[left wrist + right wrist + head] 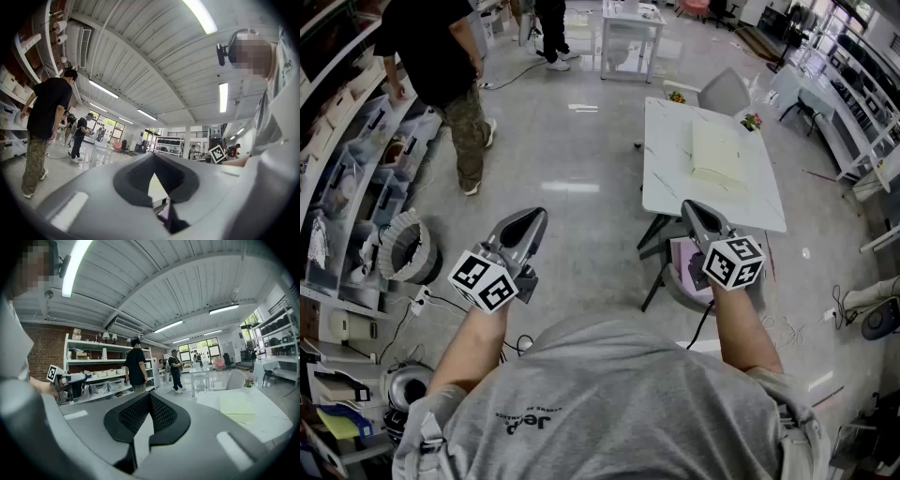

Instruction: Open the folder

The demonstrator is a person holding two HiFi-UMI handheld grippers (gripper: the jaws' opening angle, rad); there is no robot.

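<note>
Item: pale yellow folder (717,155). Lies closed and flat at middle of white bench (666,178), presumably laid out for easy reach. Left tongs (537,217), right tongs (689,208): shut, empty, held well short of bench; seemingly awaiting approach.

A: Floor and walls?
B: Polished grey floor (572,159); brick wall (42,352) behind stocked shelving (93,366); white table (666,173) mid-room.
A: Lighting?
B: Strip lights (77,261) on a white ribbed ceiling (187,282); windows (201,345) at far end.
</note>
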